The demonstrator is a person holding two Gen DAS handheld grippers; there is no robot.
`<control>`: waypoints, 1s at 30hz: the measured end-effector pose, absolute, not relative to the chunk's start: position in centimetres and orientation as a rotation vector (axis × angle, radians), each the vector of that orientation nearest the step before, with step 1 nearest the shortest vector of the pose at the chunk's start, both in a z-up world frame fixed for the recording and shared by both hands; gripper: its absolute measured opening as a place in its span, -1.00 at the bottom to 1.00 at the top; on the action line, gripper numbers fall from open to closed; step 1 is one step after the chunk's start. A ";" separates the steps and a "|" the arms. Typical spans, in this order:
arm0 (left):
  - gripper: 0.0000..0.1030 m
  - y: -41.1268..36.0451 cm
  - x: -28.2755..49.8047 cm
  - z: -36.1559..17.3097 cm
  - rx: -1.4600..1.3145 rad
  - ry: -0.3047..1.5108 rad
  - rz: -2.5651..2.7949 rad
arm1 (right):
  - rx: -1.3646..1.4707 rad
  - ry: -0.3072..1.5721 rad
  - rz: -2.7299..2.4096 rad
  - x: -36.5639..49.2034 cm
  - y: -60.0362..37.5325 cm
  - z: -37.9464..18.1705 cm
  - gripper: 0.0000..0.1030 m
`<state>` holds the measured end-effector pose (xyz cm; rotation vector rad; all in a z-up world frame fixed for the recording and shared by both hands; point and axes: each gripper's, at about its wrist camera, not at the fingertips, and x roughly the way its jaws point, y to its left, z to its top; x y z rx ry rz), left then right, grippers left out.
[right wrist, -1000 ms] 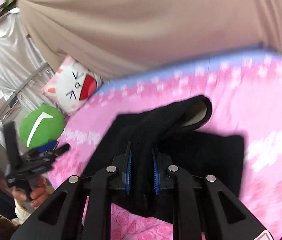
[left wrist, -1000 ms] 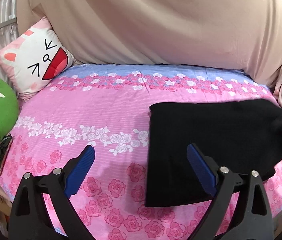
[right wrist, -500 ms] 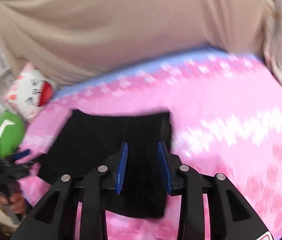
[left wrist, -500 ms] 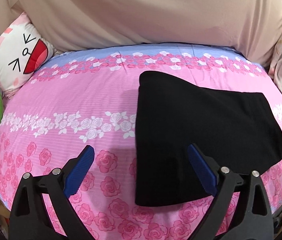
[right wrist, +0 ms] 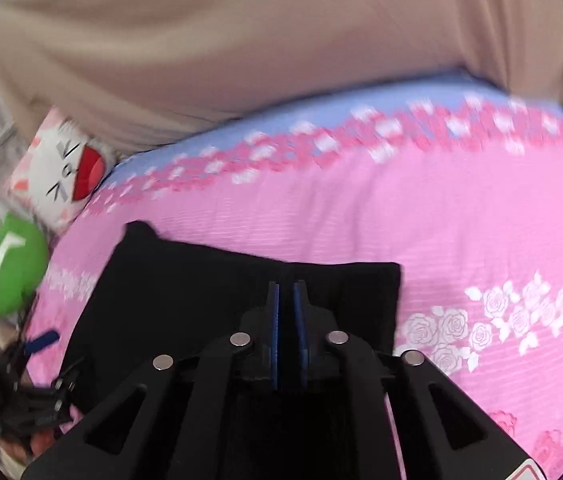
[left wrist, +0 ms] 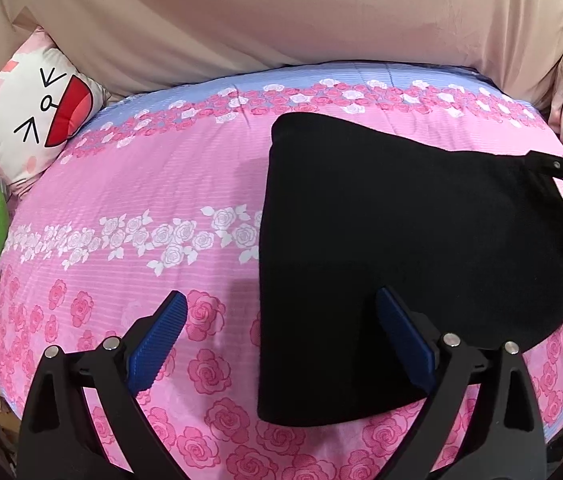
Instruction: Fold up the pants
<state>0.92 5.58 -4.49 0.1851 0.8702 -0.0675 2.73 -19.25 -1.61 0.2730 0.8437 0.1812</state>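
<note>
Two claws: the left claw (left wrist: 281, 336) gapes wide over the folded black pants (left wrist: 409, 248) on the pink bedspread (left wrist: 153, 184); the right claw (right wrist: 286, 312), nearly closed, pinches the pants' edge. No readable writing.

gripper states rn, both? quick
Left gripper: open, empty, above the black pants.
Right gripper: jaws nearly together at the pants' edge; a grip on fabric cannot be told.
</note>
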 end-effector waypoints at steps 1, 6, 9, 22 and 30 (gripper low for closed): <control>0.81 5.6 0.9 -4.6 0.183 0.872 -0.067 | 0.255 0.854 0.181 2.2 -19.2 -2.0 -0.76; 0.81 5.6 0.8 -4.6 0.179 0.879 -0.070 | 0.282 0.901 0.118 1.9 -20.7 -4.2 -0.66; 0.81 6.5 0.7 -4.3 0.083 0.909 -0.170 | 0.306 0.827 0.093 -1.1 -21.3 -1.9 -0.03; 0.91 11.5 2.6 -8.8 -0.379 1.152 -0.509 | 0.714 1.014 0.297 -8.4 -24.9 -8.6 0.46; 0.91 7.2 5.9 -9.4 -0.395 1.193 -0.634 | 0.796 1.010 0.398 -4.8 -24.1 -9.0 0.65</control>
